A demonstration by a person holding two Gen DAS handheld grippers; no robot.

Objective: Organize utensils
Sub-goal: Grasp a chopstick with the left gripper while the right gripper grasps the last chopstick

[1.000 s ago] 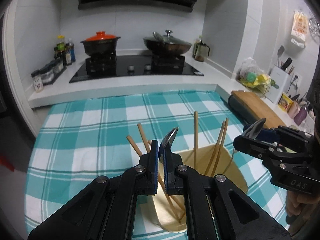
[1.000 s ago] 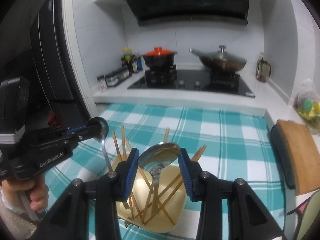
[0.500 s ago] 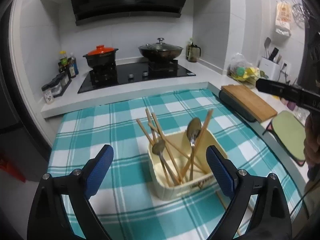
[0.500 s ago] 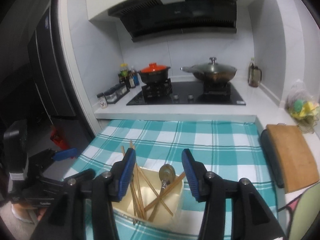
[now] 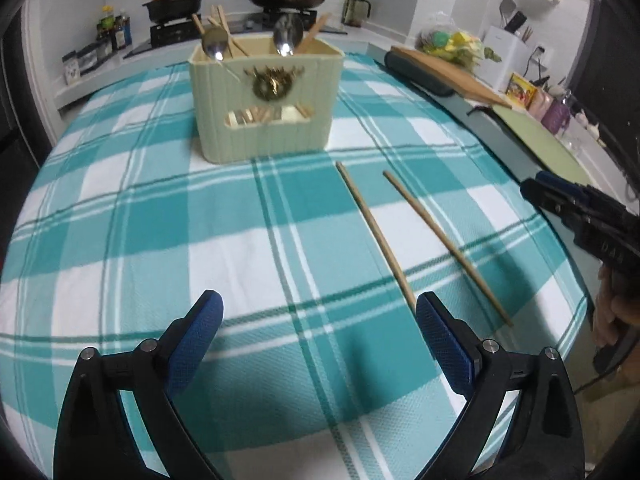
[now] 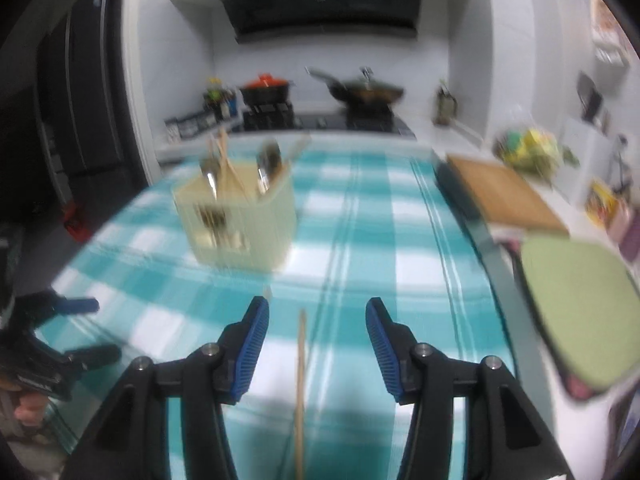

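While my left hand-held gripper point(image 5: 318, 338) is opening wide over the bench point(image 5: 120, 216) with nothing in it, two chopsticks point(image 5: 376, 236) lie loose just ahead. My right hand-held gripper point(image 6: 317, 344) is half open, empty, one chopstick below it. Holder point(image 5: 266, 96) with spoons point(image 5: 286, 40) stands further back.

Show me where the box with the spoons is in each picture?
Left wrist view: the cream utensil box stands top centre on the checked cloth.
Right wrist view: the same box sits left of centre, blurred.
Shared landmark: the orange-lidded pot behind it.
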